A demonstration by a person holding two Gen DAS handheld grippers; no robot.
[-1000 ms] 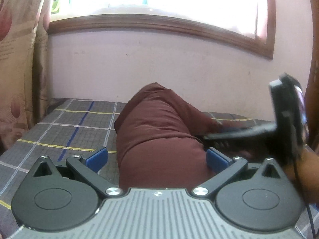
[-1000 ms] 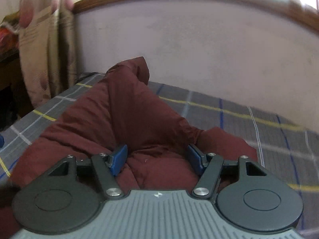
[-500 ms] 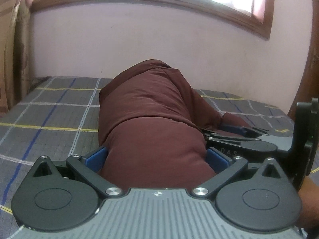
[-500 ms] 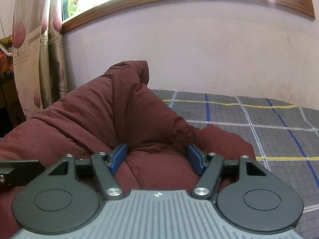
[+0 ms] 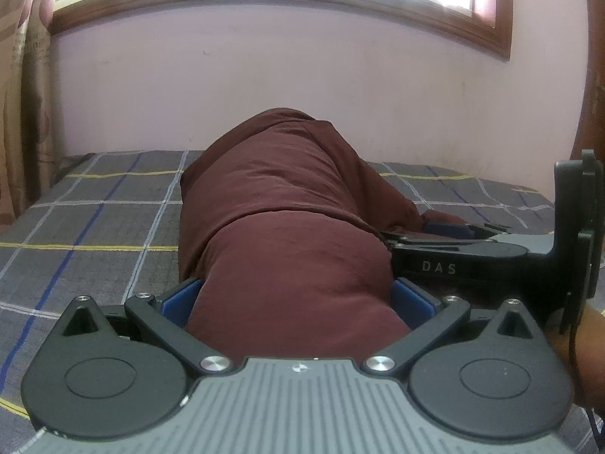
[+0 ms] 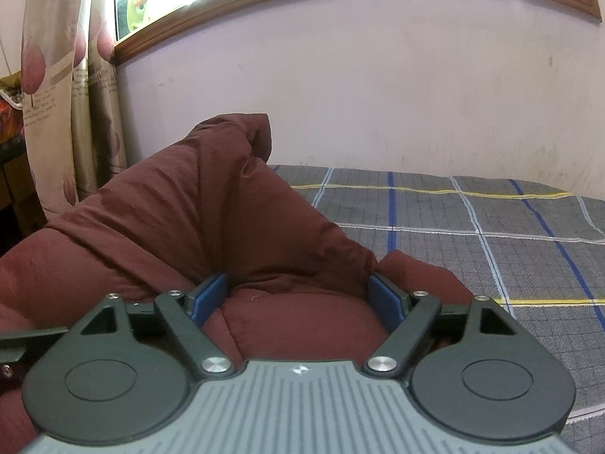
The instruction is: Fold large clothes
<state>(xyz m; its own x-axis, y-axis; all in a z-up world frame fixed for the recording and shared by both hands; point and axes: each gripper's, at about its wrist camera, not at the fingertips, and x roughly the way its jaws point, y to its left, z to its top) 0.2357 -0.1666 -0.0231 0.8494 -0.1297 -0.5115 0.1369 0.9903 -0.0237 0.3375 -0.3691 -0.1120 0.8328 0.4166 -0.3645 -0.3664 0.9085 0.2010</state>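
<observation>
Folding looks partly done: the maroon garment [image 5: 287,234] lies bunched on the bed [image 5: 94,227]. The right gripper [image 6: 300,295] is opening around cloth; the left gripper [image 5: 297,299] straddles a thick roll, grip unclear.

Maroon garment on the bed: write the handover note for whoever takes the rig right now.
Left gripper: jaws wide, a thick bunch of the maroon garment filling the gap; whether the pads press it is unclear.
Right gripper: jaws opening, cloth between them, letting go.
Garment: heaped in a rounded mound on the checked bedsheet, both grippers at its near edge, side by side.
Done: cloth gathered and brought down onto the bed.
Left: release, spread flat, fold neatly; no flat fold is visible yet.
</observation>
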